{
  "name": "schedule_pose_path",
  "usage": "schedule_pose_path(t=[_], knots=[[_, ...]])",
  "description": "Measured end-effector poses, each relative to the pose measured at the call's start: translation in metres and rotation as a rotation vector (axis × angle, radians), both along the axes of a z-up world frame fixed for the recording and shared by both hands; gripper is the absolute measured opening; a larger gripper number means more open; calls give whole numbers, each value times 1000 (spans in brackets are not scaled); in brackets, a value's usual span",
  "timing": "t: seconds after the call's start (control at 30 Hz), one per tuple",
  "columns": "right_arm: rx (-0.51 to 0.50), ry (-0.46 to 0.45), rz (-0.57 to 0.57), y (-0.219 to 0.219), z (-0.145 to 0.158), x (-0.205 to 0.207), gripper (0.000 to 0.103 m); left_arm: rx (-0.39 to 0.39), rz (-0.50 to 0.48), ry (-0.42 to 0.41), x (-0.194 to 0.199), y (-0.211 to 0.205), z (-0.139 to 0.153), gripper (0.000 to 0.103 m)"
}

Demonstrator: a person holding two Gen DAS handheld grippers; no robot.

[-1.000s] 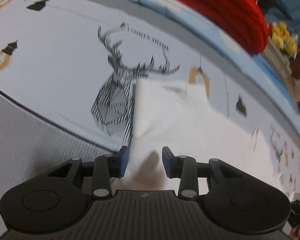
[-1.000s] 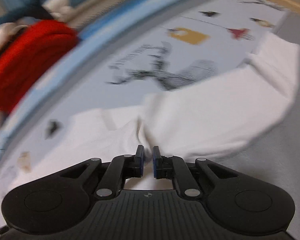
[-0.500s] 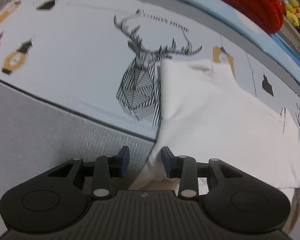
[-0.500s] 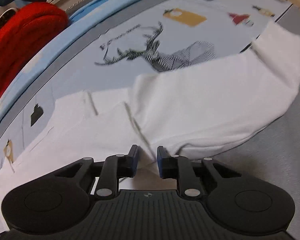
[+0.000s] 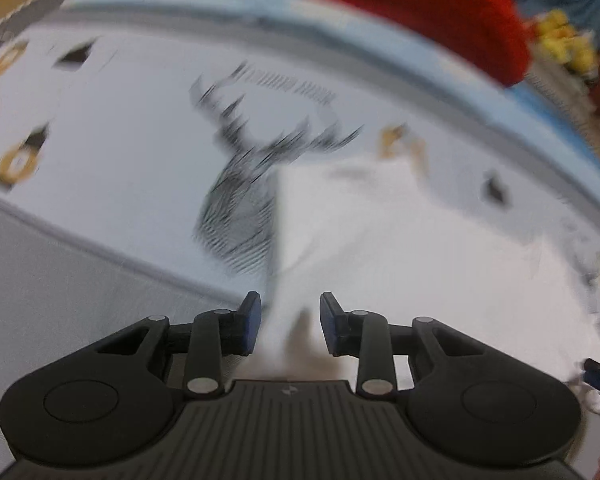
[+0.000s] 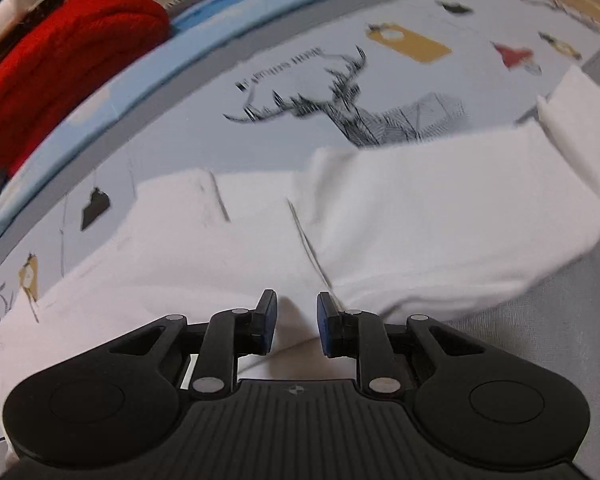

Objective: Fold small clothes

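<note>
A white garment [image 6: 420, 216] lies on a pale mat printed with a deer head [image 6: 380, 116]. One part is folded over the rest, with a fold edge running toward my right gripper [image 6: 296, 320]. That gripper is open, its jaws apart just over the cloth's near edge. In the blurred left wrist view the same white garment [image 5: 400, 248] spreads to the right of the deer print [image 5: 240, 216]. My left gripper [image 5: 288, 324] is open, with a ridge of white cloth standing between its jaws, not pinched.
A red knitted bundle [image 6: 60, 56] lies at the far edge, and it shows in the left wrist view [image 5: 420, 12] too. Yellow toys [image 5: 568, 44] sit beyond it. A grey textured surface [image 5: 60, 288] borders the mat. The mat has a blue border [image 6: 220, 20].
My right gripper has opened and let go of the white cloth, which now lies folded. My left gripper stays open and the left view has shifted with motion blur.
</note>
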State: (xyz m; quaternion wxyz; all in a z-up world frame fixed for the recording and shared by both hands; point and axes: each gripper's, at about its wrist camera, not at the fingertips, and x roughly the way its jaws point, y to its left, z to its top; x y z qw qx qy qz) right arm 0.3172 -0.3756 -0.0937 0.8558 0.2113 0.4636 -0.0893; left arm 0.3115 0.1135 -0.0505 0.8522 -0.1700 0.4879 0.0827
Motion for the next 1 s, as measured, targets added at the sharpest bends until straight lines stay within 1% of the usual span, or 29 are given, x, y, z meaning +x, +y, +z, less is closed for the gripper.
schedule_pose_path(t=[0.03,0.07,0.1,0.17,0.2,0.23,0.3,0.33,0.4,0.43,0.47,0.53,0.57,0.63,0.67,0.77,0.9,1.0], knots=[[-3,-21,8,1,4,-2,23,-2,-25,-19,1,-5,3,36],[-4,-37,13,1,8,-2,23,-10,-44,-19,1,-9,1,36],[-2,-44,18,2,9,-2,24,-32,-49,1,3,-10,-5,36],[4,-26,18,1,6,-2,24,-104,-26,82,7,-5,-25,36],[8,-11,7,0,5,0,24,-117,-17,131,6,-2,-35,35],[15,3,-6,-2,3,1,24,-108,-12,146,5,-1,-40,28],[28,10,-16,-4,4,-1,24,-62,-27,122,4,-6,-31,28],[27,3,-12,-4,6,-1,24,-50,-48,90,3,-11,-23,28],[16,-23,1,0,13,-2,24,-41,-89,35,3,-19,-13,32],[10,-37,10,2,15,-1,24,-46,-101,29,6,-25,-14,33],[5,-53,20,4,19,-2,24,-66,-101,51,7,-25,-19,33],[-1,-87,34,7,27,-4,24,-107,-73,140,10,-21,-37,33],[0,-108,40,8,32,-6,24,-109,-66,147,9,-20,-40,33],[5,-161,49,8,41,-9,24,-52,-82,117,8,-29,-27,34],[-2,-191,51,8,46,-11,24,-26,-100,79,7,-34,-18,36],[-41,-276,52,5,61,-18,24,5,-143,-8,6,-45,2,48],[-71,-337,54,-8,77,-25,24,26,-174,-91,0,-60,14,49],[-96,-348,47,-23,84,-29,24,39,-193,-144,-4,-69,25,51]])
